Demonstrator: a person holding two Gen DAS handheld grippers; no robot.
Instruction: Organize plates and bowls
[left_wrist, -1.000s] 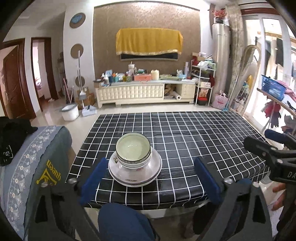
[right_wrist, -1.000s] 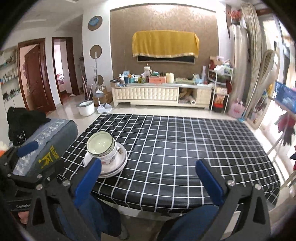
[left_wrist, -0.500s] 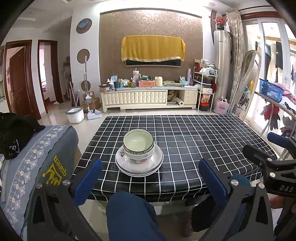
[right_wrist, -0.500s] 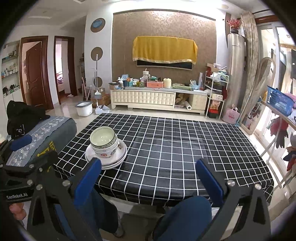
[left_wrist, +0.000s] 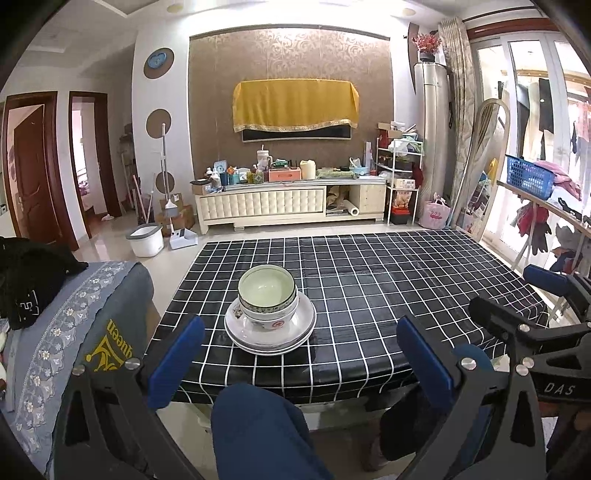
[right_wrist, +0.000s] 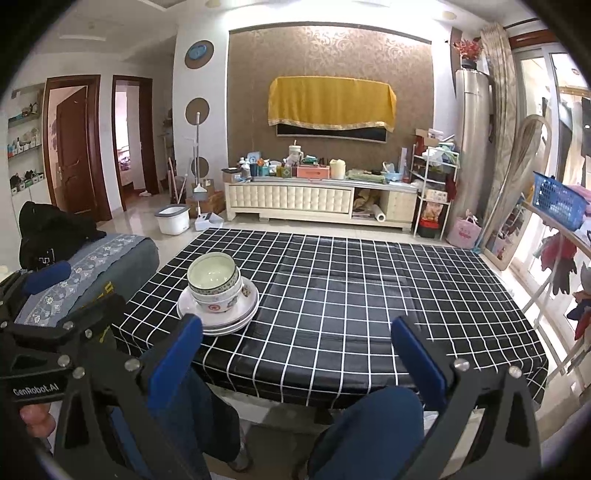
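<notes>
**Both jaws wide and empty, the stack nearer the left one**

Jaws on the left gripper stand spread wide with nothing between them, held back off the near edge of the desk. Dead ahead, almost on the line between its two blue pads, sits the crockery: two bowls nested one inside the other, resting on a pile of plates. The pile lies flat on the checked cloth near the desk's near-left corner, and the bowls stand upright with their mouths facing up. Being round, the stack has no long axis to line up with, so any approach bearing looks equally workable.

Moving rightward, the right gripper is likewise spread apart and carrying nothing. From its view the same bowls and plates sit well off to the left of its centre line, just beyond its left pad, while bare cloth fills the space straight ahead.

So the left gripper is the better placed one: the stack lies straight in front of it and slightly below, whereas the right would have to swing across. Everything already appears gathered into one pile, and I judge the sorting close to done or finished.
</notes>
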